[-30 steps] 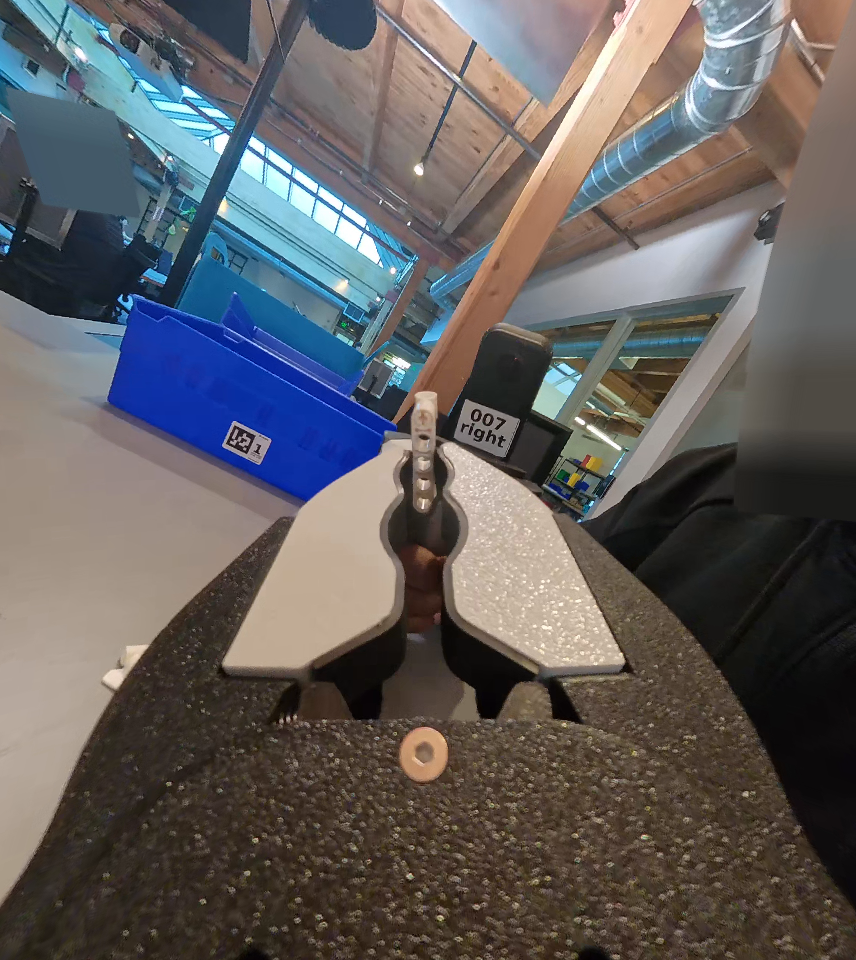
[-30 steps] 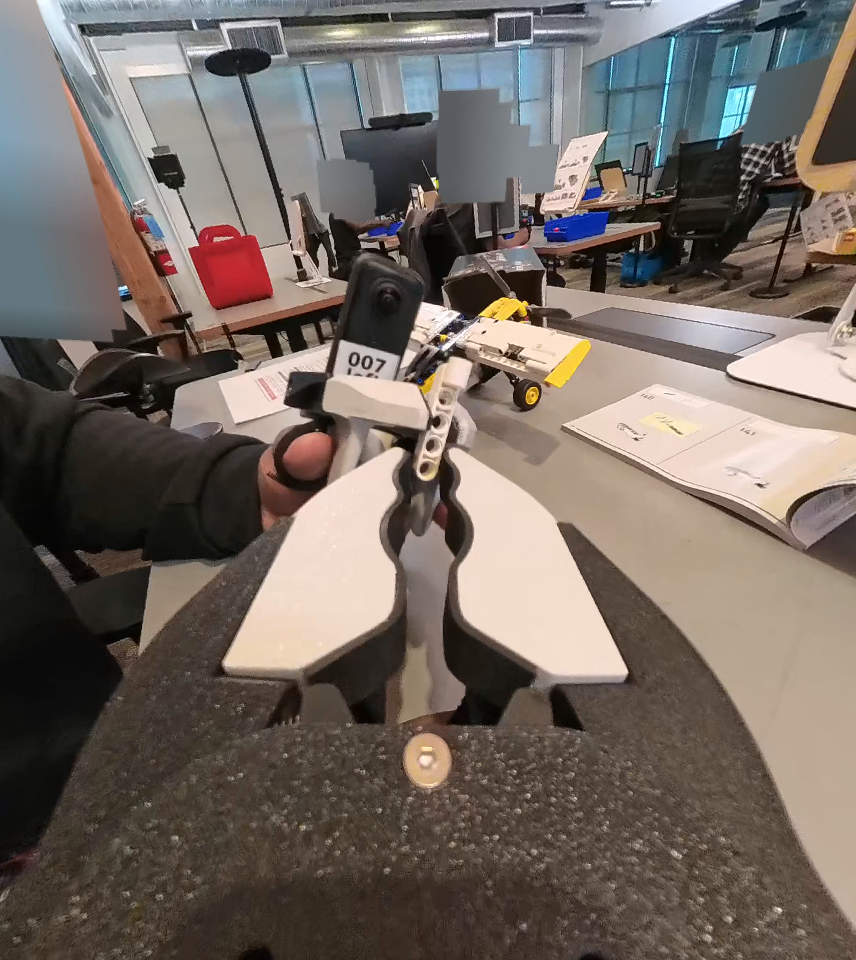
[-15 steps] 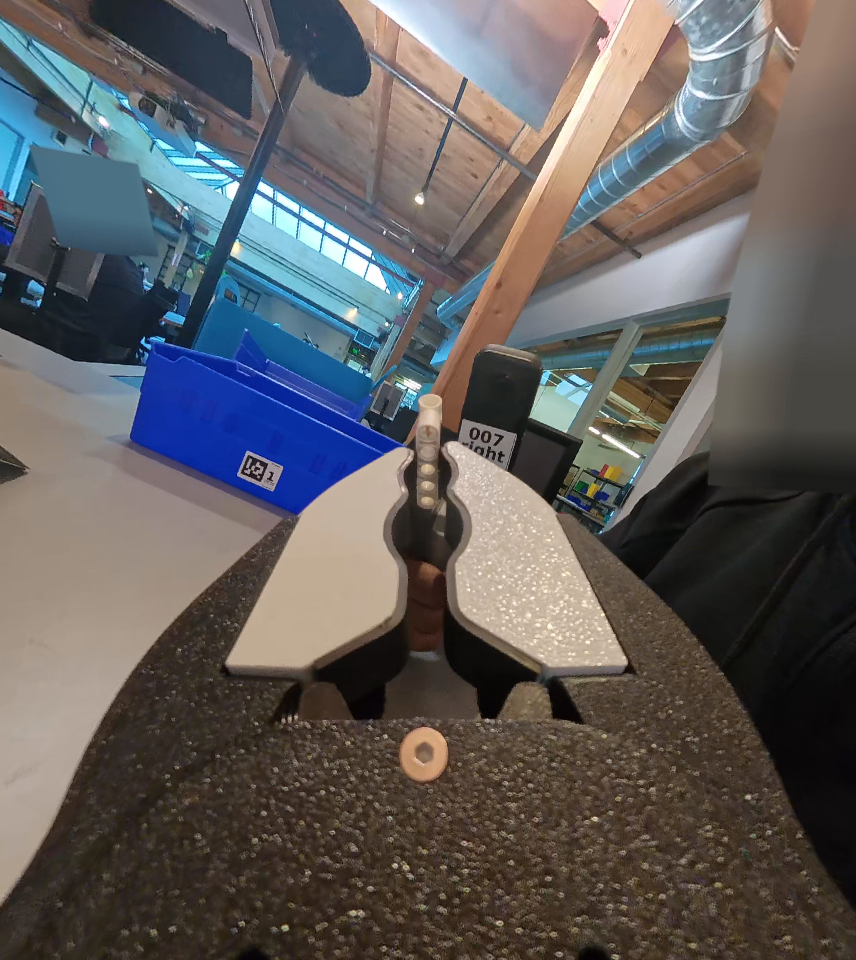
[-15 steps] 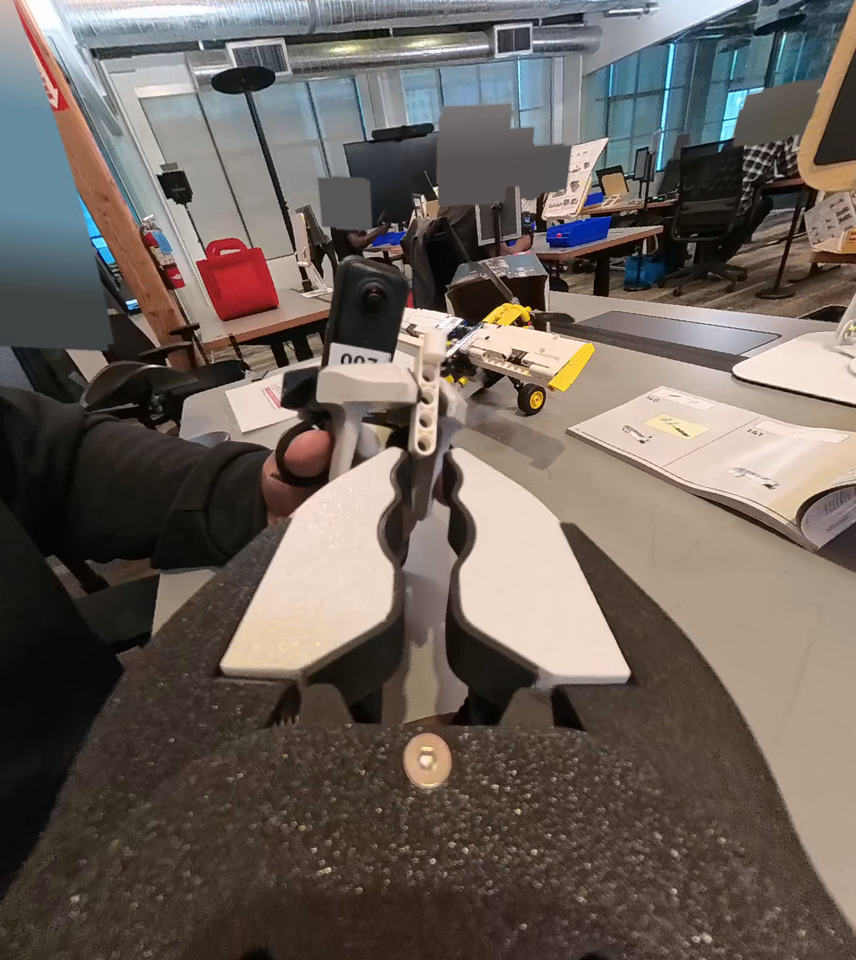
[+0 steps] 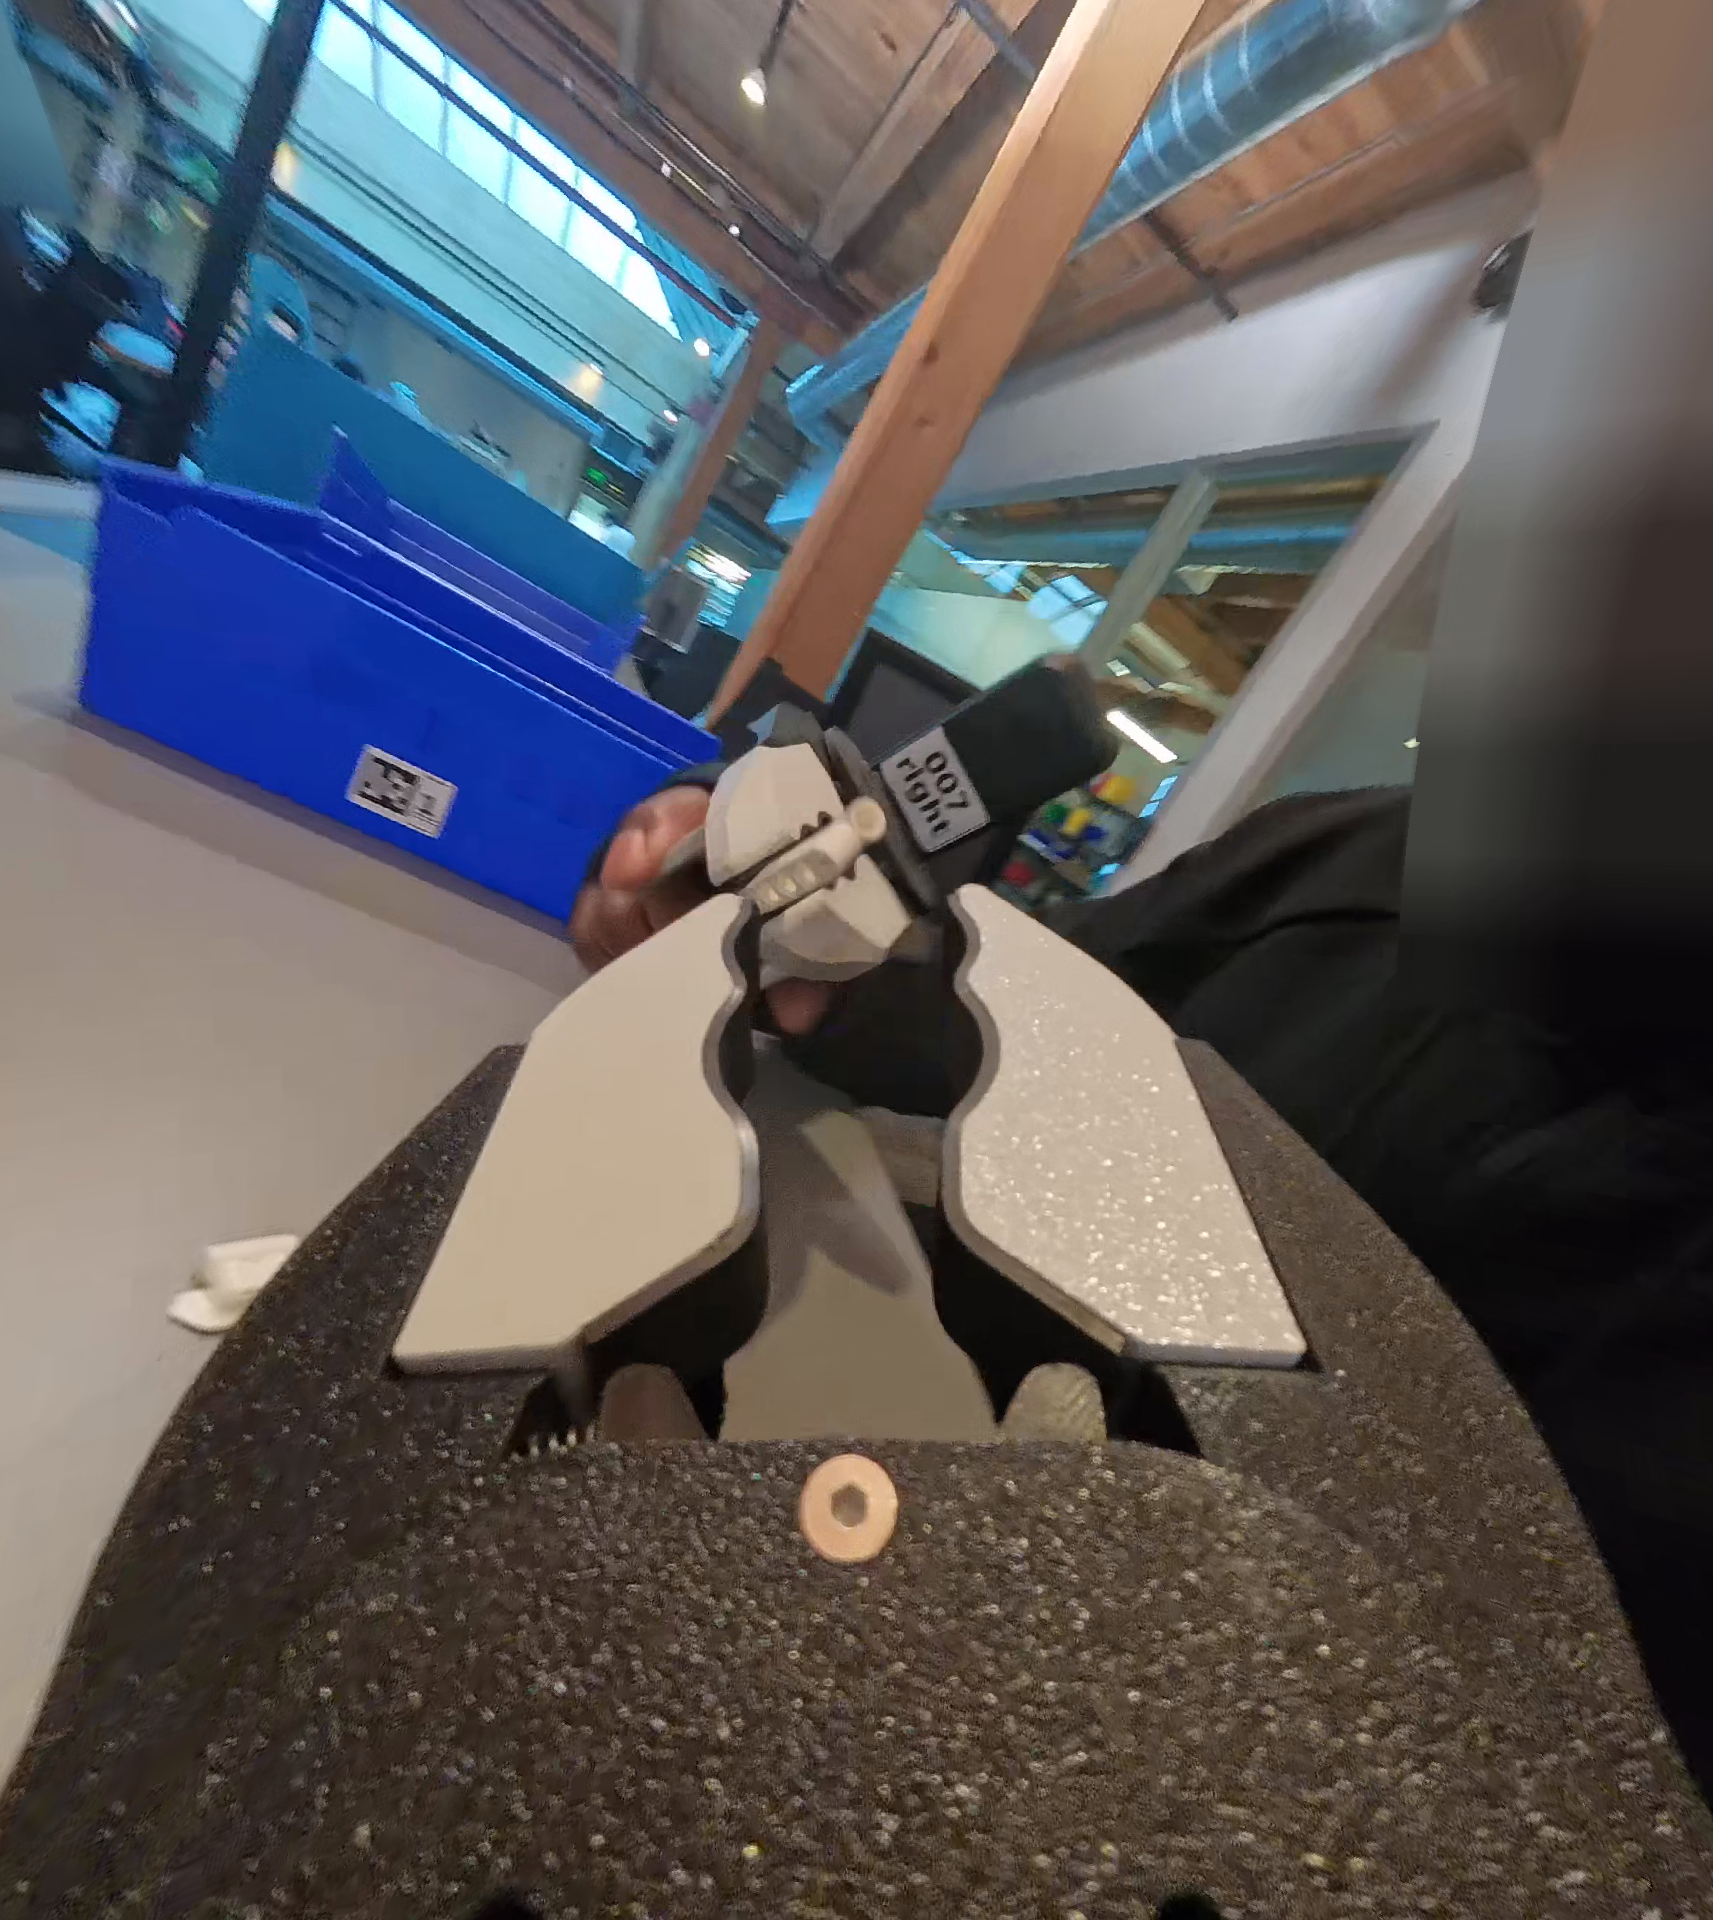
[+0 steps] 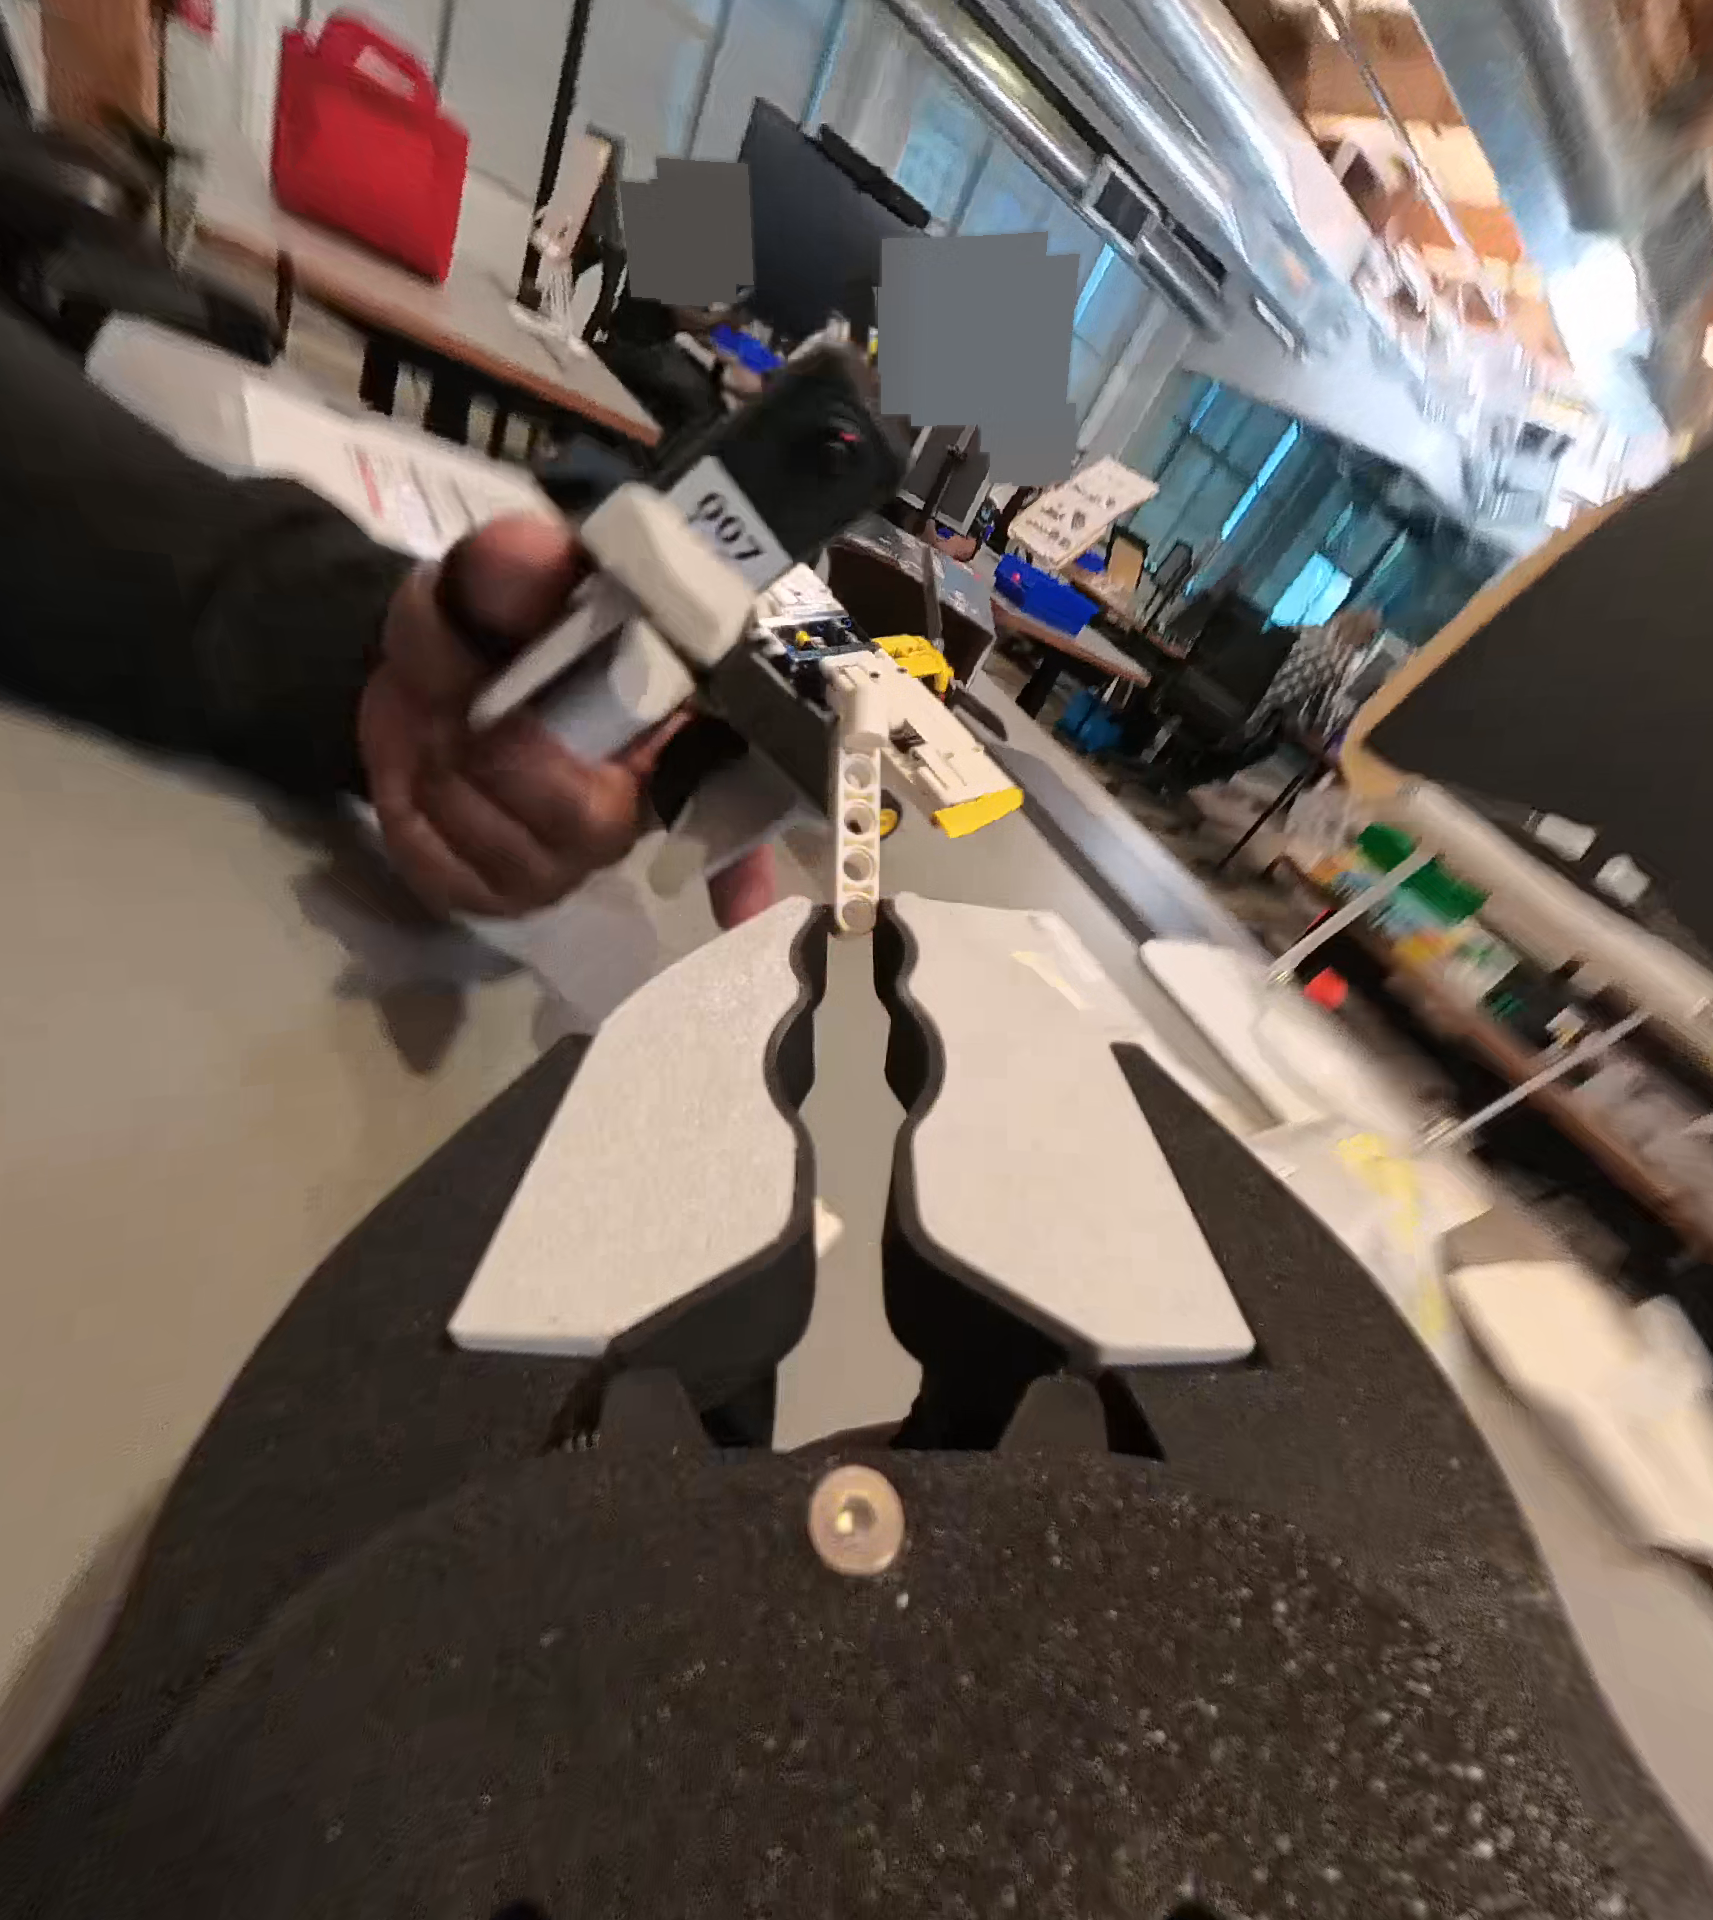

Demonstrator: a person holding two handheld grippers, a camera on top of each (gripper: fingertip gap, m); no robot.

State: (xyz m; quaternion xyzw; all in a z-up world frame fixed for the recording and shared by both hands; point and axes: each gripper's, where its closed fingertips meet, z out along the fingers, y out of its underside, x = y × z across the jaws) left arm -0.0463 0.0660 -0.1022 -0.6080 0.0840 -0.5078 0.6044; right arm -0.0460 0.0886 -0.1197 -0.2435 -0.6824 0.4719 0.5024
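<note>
White beam held by the right gripper alone

The right gripper pinches the lower end of a white holed beam above the grey worktop; the left gripper stands apart, fingers released and bare, facing it.

A white beam with a row of round holes stands nearly upright above the grey surface, its lower end pinched between the tips of the right tongs, its upper end carrying a white angled connector.
</note>
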